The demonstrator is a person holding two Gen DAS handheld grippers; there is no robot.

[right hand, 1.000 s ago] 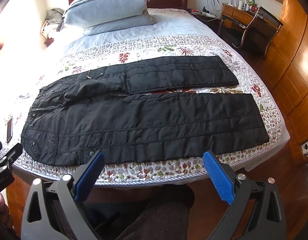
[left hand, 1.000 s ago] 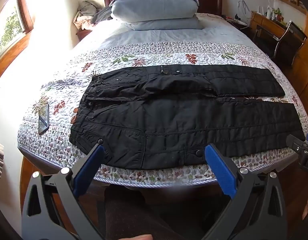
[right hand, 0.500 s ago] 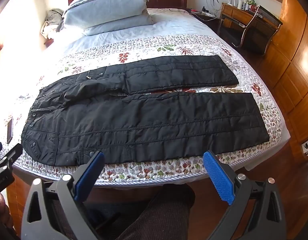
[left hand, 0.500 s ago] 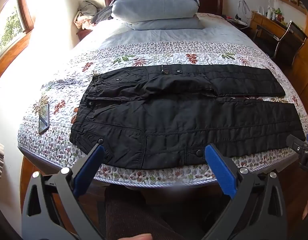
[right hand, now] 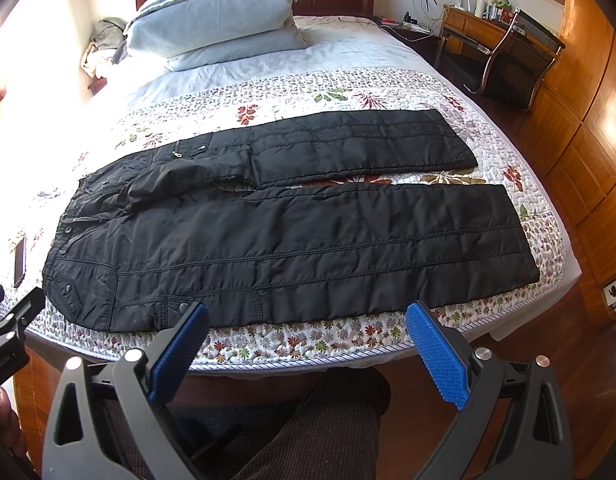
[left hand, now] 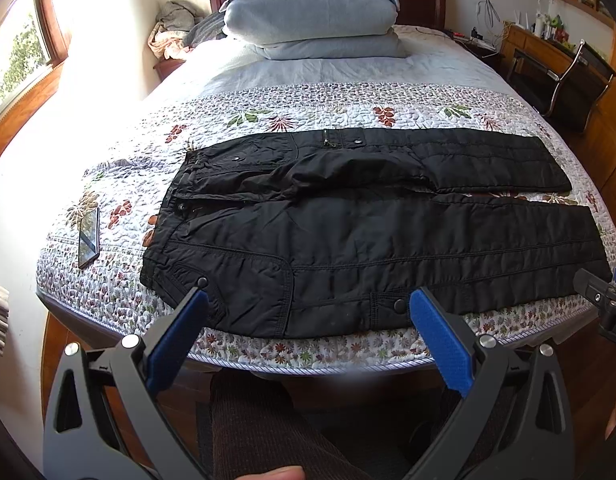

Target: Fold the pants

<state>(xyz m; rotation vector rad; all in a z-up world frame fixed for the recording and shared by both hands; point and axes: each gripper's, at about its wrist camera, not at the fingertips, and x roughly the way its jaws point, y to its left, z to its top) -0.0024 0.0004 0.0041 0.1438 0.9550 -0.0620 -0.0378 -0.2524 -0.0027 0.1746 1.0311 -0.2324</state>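
While black pants lie flat on bed, both claws (left, right) gape, released.

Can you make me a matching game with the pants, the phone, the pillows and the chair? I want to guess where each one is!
Things:
1. pants
2. phone
3. pillows
4. chair

Places:
A. on the floor beside the bed
B. stacked at the headboard
C. spread flat across the quilt
D. on the quilt, left of the waistband

Pairs: 1-C, 2-D, 3-B, 4-A
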